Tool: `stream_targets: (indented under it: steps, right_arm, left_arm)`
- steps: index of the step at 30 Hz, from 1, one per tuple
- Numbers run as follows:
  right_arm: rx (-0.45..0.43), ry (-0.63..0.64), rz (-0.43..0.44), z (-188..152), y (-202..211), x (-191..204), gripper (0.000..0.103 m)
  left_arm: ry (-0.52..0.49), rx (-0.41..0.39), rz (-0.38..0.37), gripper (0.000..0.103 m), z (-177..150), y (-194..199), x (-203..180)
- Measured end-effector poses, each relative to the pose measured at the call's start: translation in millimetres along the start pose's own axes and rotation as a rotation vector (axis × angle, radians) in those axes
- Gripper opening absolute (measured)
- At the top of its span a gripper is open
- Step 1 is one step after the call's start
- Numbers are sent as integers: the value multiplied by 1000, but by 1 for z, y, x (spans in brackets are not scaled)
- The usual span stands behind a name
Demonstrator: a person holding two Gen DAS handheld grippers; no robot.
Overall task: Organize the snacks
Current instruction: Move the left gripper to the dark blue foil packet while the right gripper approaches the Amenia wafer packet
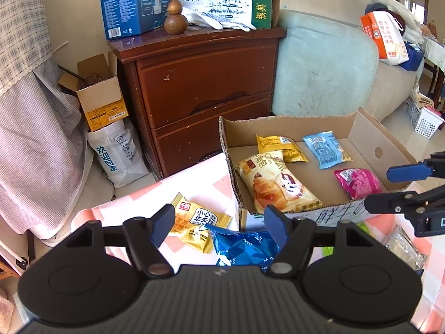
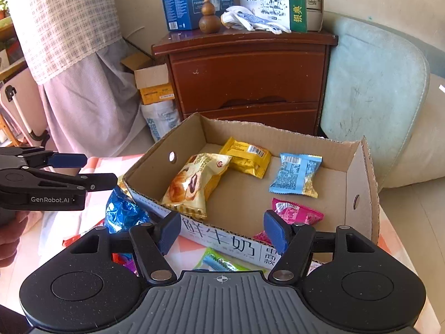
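Snacks: partly sorted. Cardboard box (image 2: 358, 183) sits at the far edge of the desk (image 1: 194, 178) and already holds four packets: croissant bag (image 2: 192, 183), yellow packet (image 2: 246, 157), light-blue packet (image 2: 296, 174), pink packet (image 2: 294, 213).

Still out on the desk, near side of the box: blue foil packet (image 1: 244, 247), yellow waffle packet (image 1: 198, 224), a clear wrapped snack (image 1: 404, 246) toward the right edge, a green packet (image 2: 219, 263). My read: roughly half done.

Left gripper (image 1: 219, 224) is spread wide, nothing held, hovering over the blue foil and waffle packets; likely next pick. Right gripper (image 2: 222, 231) is also wide apart and empty, just over the box's near wall.

View differences: left wrist shows the waffle packet whole and the clear snack; right wrist doesn't show the clear snack. Right wrist shows the green packet clearly, plus red and purple wrappers (image 2: 125, 260) by the left finger, unreadable.
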State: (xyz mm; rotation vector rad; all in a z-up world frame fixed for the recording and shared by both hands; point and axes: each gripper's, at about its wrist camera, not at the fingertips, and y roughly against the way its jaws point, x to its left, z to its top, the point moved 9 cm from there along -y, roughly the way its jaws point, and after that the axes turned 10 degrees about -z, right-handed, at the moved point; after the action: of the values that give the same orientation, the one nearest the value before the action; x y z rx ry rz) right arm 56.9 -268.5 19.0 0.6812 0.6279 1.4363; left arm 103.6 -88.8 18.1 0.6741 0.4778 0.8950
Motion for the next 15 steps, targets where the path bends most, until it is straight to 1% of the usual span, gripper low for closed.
stream_targets:
  steps: [4, 8, 12, 15]
  right_arm:
    - [47, 5, 5, -11, -4, 3, 69]
    - [37, 6, 4, -11, -3, 3, 69]
    - [30, -39, 35, -6, -4, 2, 69]
    - [46, -57, 34, -6, -8, 3, 69]
  left_arm:
    - [-32, 43, -50, 70, -14, -9, -10]
    - [-66, 62, -52, 70, -23, -18, -17]
    - [-66, 60, -50, 70, -29, -26, -20]
    - [-65, 56, -37, 71, -31, -34, -20]
